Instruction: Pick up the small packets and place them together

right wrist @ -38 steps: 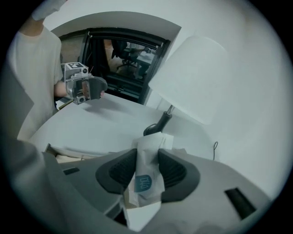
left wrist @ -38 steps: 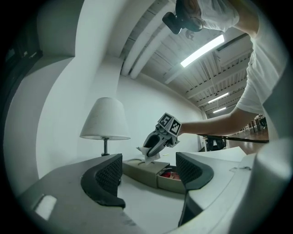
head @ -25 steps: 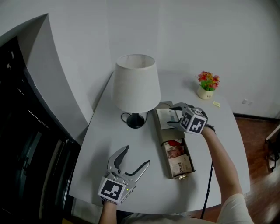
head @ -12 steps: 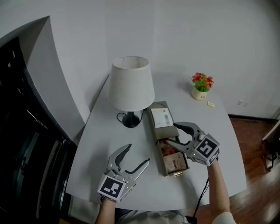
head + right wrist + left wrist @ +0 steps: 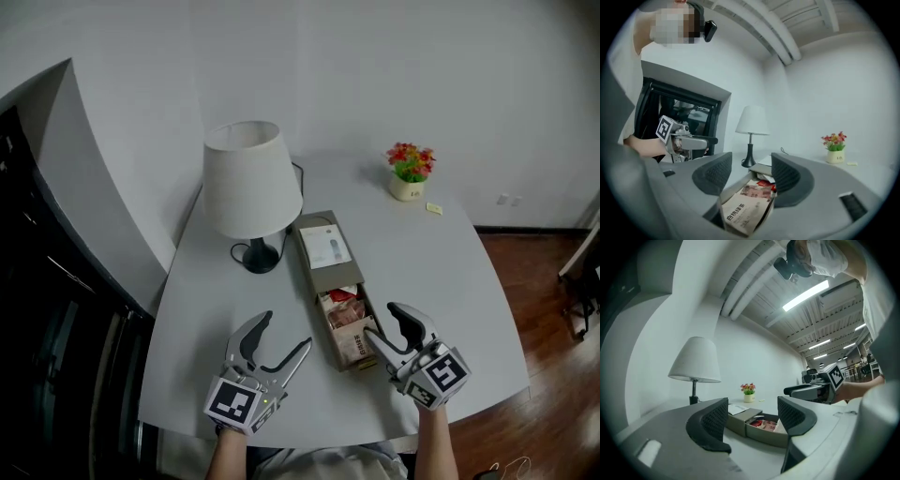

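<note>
A long tan box (image 5: 317, 278) lies on the grey table, its near drawer part open with small packets inside: a red one (image 5: 341, 297) and a tan printed one (image 5: 356, 343), also seen as a tan packet (image 5: 744, 206). My right gripper (image 5: 381, 322) hovers at the drawer's near right corner. Its jaws are closing, and the tan packet lies below and ahead of them, untouched by the pads. My left gripper (image 5: 286, 331) rests open left of the box with nothing between its fingers, the box (image 5: 757, 426) ahead of it.
A white-shaded lamp (image 5: 249, 180) stands left of the box's far end. A small flower pot (image 5: 408, 176) and a yellow scrap (image 5: 433, 208) sit at the table's far right. A white card (image 5: 325, 247) lies on the box's closed part. A dark cabinet (image 5: 37, 328) borders the left.
My right gripper has drawn back from over the box's far closed part to the drawer's near end. The left gripper has stayed in place. The view has shifted slightly.
</note>
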A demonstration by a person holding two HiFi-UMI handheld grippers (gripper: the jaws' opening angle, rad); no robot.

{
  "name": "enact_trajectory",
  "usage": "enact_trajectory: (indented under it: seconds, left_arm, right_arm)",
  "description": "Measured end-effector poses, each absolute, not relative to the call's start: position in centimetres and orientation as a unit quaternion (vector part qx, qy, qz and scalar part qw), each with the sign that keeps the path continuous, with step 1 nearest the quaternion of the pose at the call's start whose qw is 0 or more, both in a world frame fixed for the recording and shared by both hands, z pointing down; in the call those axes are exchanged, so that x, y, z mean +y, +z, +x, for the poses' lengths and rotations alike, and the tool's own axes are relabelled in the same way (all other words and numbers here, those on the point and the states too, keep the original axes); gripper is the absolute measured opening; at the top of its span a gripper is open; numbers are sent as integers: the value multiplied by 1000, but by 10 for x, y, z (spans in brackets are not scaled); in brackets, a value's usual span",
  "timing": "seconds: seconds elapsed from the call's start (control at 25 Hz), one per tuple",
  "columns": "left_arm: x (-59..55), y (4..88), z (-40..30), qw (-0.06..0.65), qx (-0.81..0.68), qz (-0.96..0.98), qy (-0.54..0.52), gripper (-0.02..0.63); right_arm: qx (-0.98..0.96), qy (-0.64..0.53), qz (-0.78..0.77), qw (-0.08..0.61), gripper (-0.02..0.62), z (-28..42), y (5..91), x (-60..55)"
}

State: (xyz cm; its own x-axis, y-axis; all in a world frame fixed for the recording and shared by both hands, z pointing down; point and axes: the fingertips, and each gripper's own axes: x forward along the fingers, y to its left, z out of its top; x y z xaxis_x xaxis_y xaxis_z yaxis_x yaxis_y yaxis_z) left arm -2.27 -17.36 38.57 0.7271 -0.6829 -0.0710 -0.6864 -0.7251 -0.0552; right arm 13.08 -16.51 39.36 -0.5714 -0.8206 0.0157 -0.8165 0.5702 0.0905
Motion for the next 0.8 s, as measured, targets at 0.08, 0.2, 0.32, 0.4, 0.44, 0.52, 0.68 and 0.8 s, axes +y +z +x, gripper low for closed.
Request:
enact_trajectory:
  seconds: [0.08, 0.2, 0.32, 0.4, 0.44, 0.52, 0.68, 0.8]
  left_arm:
    - [-173, 388, -19, 35, 367, -929, 23, 319]
    - [-171, 393, -11, 39, 358, -933, 10, 319]
    - [-167, 396, -4, 56, 349, -935, -17, 316]
    - [-166, 396, -3, 58, 349, -935, -16, 316]
    - [-167, 395, -4, 54, 350, -935, -11, 316]
    - [-169, 394, -6, 46, 353, -934, -3, 316]
    - [-172, 396, -12, 45, 358, -933, -1, 315]
    - [-173, 397, -15, 42, 360, -932, -2, 316]
  right_arm:
    - [-877, -22, 480, 19, 265, 135, 403, -158]
    - [-874, -6, 485, 17, 265, 136, 411, -149]
    - [-877, -20, 479, 37, 262, 135, 412, -147]
    - [-878, -45, 473, 60, 262, 138, 408, -150]
    - [-879, -56, 467, 76, 262, 138, 407, -153]
    - [-887, -69, 441, 121, 262, 135, 406, -157]
    - [-898, -104, 328, 275, 262, 123, 428, -167]
    - [-889, -97, 230, 384, 262, 112, 457, -173]
